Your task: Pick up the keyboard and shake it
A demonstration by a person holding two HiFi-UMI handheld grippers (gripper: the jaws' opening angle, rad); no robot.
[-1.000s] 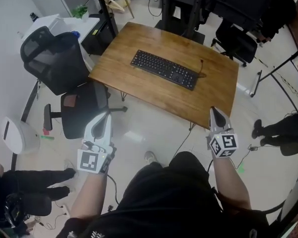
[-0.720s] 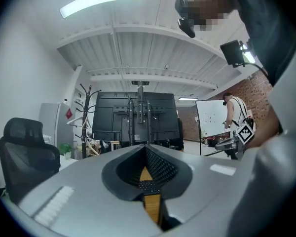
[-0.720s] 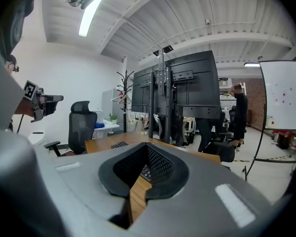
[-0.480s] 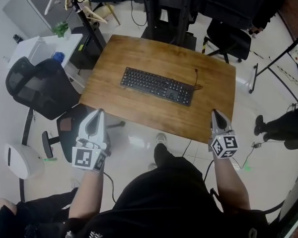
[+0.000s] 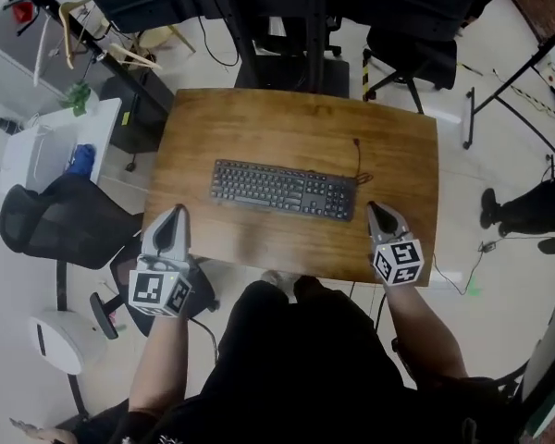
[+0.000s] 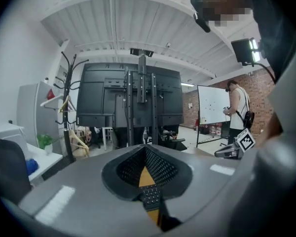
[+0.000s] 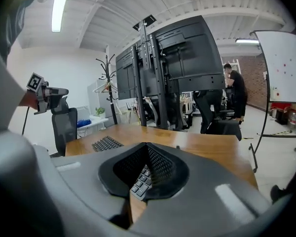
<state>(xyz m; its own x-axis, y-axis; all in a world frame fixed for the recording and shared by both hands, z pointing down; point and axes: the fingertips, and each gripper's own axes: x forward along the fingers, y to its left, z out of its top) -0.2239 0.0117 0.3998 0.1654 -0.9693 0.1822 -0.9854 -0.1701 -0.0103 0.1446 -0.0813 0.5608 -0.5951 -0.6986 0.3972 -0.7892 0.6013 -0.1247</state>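
Lying on the table (image 5: 259, 128), the whole keyboard (image 5: 285, 190) shows only from overhead.

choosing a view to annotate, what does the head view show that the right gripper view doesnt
Head view only: the whole keyboard end to end, and the right gripper from outside. Right gripper view only: a whiteboard and a ceiling light. Both: the wooden table, the keyboard, the left gripper.

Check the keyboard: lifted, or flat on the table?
Flat, not lifted. The keyboard lies key-side up on the wooden table; the left gripper and right gripper are shut, clear of it, holding nothing.
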